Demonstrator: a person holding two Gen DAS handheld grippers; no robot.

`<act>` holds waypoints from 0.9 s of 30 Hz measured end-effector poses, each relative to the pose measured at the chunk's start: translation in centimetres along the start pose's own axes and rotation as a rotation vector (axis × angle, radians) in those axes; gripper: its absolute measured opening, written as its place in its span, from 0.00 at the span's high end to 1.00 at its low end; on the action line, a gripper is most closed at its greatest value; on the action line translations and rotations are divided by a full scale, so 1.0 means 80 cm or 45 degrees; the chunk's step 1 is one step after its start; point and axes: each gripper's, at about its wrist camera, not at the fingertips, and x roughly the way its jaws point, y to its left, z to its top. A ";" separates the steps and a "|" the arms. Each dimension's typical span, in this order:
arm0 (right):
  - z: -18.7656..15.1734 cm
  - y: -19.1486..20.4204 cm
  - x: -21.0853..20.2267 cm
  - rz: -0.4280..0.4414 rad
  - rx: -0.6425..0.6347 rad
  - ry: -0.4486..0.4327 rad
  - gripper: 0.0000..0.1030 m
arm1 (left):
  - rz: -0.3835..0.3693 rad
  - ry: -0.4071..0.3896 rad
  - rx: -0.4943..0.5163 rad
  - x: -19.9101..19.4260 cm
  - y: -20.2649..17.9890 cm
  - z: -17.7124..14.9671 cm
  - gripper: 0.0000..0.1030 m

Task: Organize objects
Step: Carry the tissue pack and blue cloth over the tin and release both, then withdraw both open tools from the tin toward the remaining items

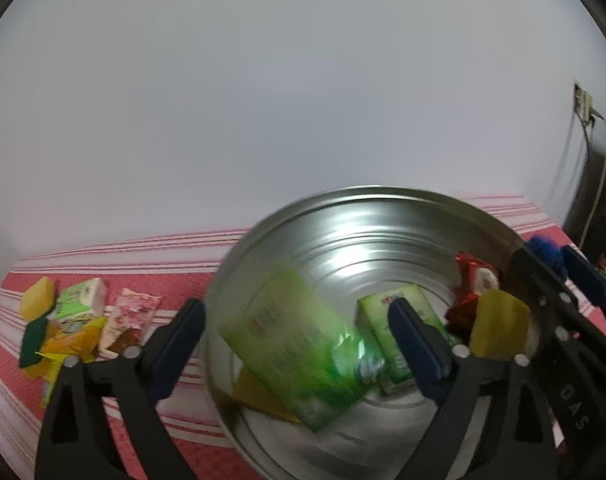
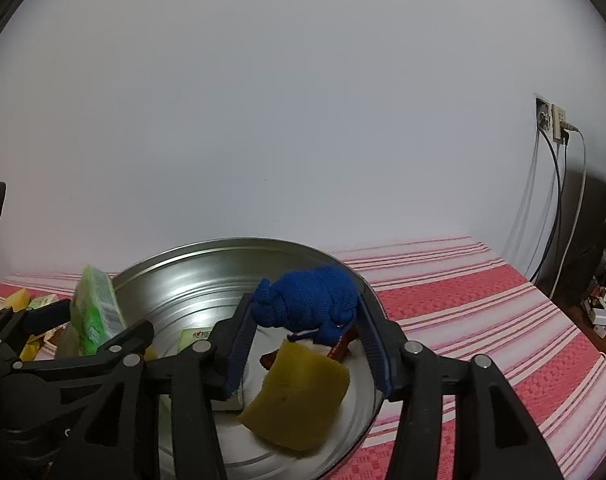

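Note:
A round metal basin [image 1: 383,190] stands on the striped cloth. My left gripper [image 1: 297,308] hangs open over it. A blurred green packet [image 1: 291,344] lies loose in the basin between the wide fingers, and neither pad touches it. A small green box [image 1: 373,312], a red wrapper [image 1: 473,276] and a yellow sponge [image 1: 499,328] are also in the basin. My right gripper [image 2: 305,300] reaches over the basin's [image 2: 231,242] right side, shut on a blue knitted item [image 2: 311,300] at its fingertips. The yellow sponge [image 2: 299,396] sits tilted below that gripper, slightly blurred.
Left of the basin lies a pile: a yellow sponge [image 1: 37,298], a green-and-white box [image 1: 83,298], a pink packet [image 1: 131,316] and a yellow wrapper [image 1: 71,340]. The red-and-white cloth [image 2: 463,312] stretches right. A wall socket with cables [image 2: 555,124] and dark furniture stand at the far right.

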 end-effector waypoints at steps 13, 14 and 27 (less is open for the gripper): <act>0.005 -0.017 -0.020 -0.014 0.085 -0.119 0.25 | -0.006 -0.008 -0.016 -0.012 0.003 0.004 0.00; 0.006 -0.019 -0.020 -0.014 0.092 -0.122 0.25 | -0.006 -0.008 -0.021 -0.013 0.003 0.004 0.00; 0.006 -0.014 -0.023 -0.019 0.120 -0.165 0.25 | 0.036 -0.017 -0.026 -0.021 0.013 -0.002 0.00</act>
